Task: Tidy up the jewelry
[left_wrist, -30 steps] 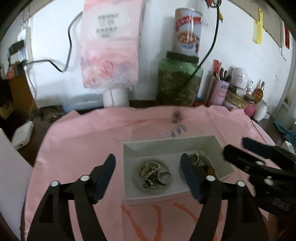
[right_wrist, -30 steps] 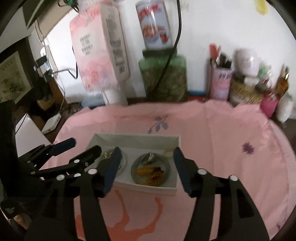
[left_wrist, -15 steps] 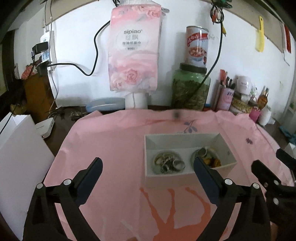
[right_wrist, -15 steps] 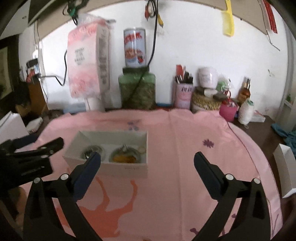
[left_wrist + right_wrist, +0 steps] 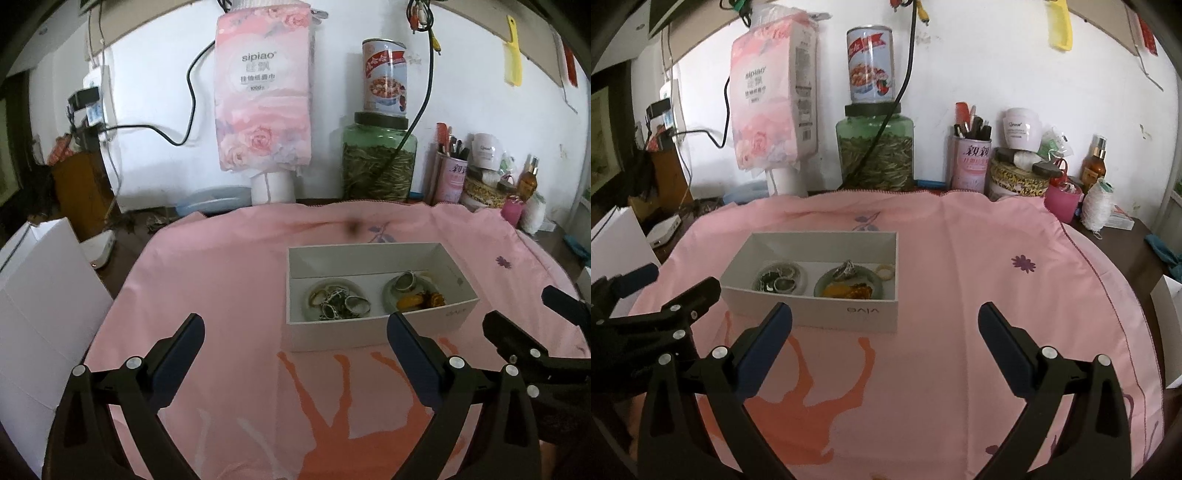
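A soft, matt pink cloth with faint creases covers the table, and on it stands a white box of smooth matt cardboard. Inside, the rings shine like polished metal beside glossy amber pieces. Each hand-held gripper looks like matt black plastic.

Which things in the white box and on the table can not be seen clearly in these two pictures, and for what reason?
- Orange pieces in the right dish, left wrist view: too small to tell what jewelry they are.
- Silver rings in the left dish: tangled, so their number is unclear.
- White box front floor, right wrist view: hidden by its near wall.
- Right gripper, left wrist view: cut off by the picture edge.
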